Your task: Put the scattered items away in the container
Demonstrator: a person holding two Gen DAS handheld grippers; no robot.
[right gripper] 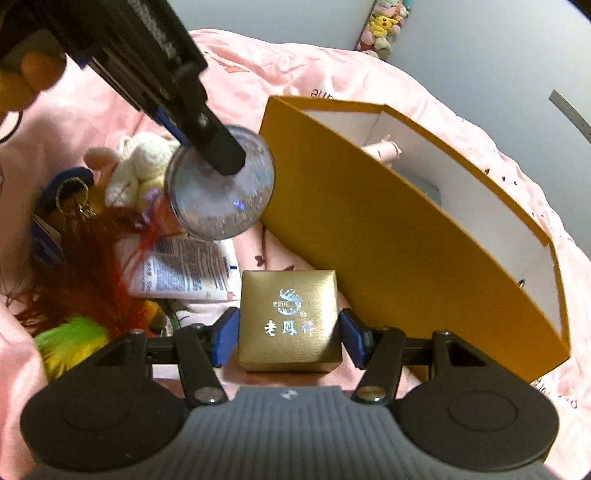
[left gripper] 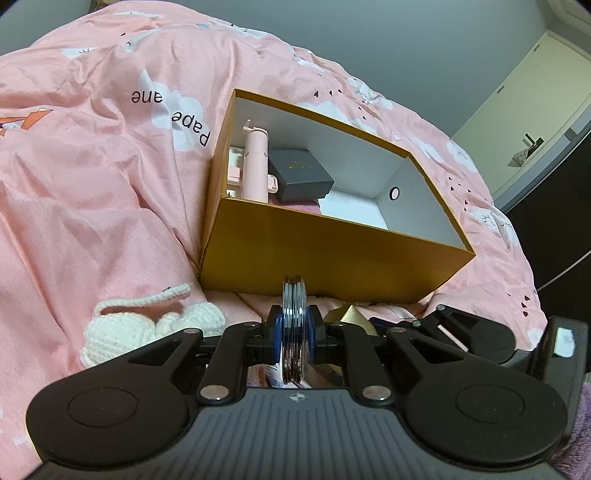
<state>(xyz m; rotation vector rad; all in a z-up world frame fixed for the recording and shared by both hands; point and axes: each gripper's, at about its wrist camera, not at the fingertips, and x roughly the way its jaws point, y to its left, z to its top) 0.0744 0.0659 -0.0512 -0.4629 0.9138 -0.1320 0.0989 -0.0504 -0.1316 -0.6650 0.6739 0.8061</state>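
An open orange box (left gripper: 325, 254) (right gripper: 388, 236) with white inside lies on the pink bedding. It holds a pink tube-like item (left gripper: 255, 162) and a dark small box (left gripper: 301, 175). My left gripper (left gripper: 294, 332) is shut on a round clear disc (left gripper: 294, 328), held edge-on just in front of the orange box; the disc (right gripper: 255, 199) also shows from the right wrist view. My right gripper (right gripper: 288, 332) is open with its blue pads on either side of a small gold gift box (right gripper: 288, 317) with Chinese lettering, not clearly touching it.
A white crochet toy (left gripper: 155, 325) (right gripper: 144, 162) lies left of the orange box. A white tube (right gripper: 188, 273), red and green feathers (right gripper: 85, 266), and a blue keyring item (right gripper: 62, 188) are scattered at left. Plush toys (right gripper: 384, 26) hang at the far wall.
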